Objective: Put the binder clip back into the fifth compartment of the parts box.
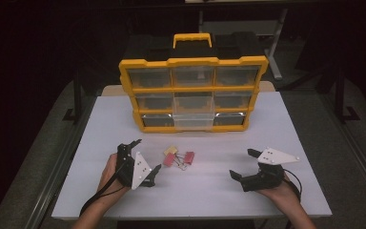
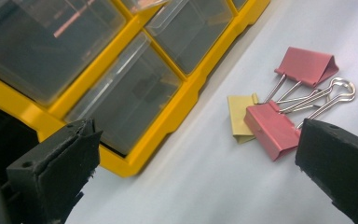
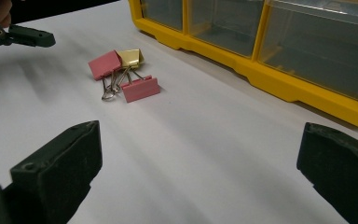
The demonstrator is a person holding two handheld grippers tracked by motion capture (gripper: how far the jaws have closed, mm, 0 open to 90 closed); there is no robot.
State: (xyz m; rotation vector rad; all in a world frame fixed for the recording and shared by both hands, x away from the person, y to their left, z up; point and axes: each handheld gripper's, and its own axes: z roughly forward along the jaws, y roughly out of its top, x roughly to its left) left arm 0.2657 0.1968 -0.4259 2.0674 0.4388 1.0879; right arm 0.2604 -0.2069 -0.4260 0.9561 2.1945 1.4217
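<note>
**Tangled binder clips between 2 spread grippers: risks and materials**

3 folded sheet-metal binder clips lie in a cluster on the white table (image 1: 267,119), midway between its left and right edges and just in front of the yellow plastic organiser with 9 clear drawers (image 1: 193,93), which stands toward the far edge. 2 are pink binder clips with silver wire handles: one (image 2: 271,130) lies nearest the left gripper, the other (image 2: 307,66) beyond it. The third is a smaller pale-yellow binder clip (image 2: 240,116), touching the nearer pink one.

The left gripper (image 1: 138,162) is held released, its jaws spread wide, near the cluster on its left; nothing is gripped. The right gripper (image 1: 248,164) is likewise released and empty, well apart from the clips toward the right edge.

The looped wire handles are seen to cross and overlap, so it is judged that lifting 1 clip could drag the others along or drop them partway. The painted metal bodies are smooth and wedge-shaped; a grip on the sloped faces could be squeezed off, and the clip shot across the matte tabletop. The bottom middle drawer (image 1: 193,121) looks pulled slightly forward; its glossy, thin plastic front could be knocked by a jaw passing close.
</note>
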